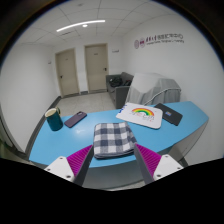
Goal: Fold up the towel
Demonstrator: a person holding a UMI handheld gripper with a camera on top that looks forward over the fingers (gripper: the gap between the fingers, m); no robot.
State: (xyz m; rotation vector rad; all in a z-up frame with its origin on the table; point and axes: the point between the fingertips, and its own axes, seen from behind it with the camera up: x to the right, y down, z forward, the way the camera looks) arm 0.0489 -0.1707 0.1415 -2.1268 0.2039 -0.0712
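While the claw (112,165) gapes open, the folded checkered towel (112,139) lies just ahead between its fingers.

The table (60,140) is light blue. On it, the towel (113,139) is checked in dark grey and white — a plaid weave. The fingers (113,165) carry magenta pads (70,160) on white bodies. The cup (53,120) is dark teal, the flat slab (75,119) beside it dark grey. A white sheet (140,115) bears a rainbow arc — red, yellow, green. Walls are white, doors (66,72) beige.
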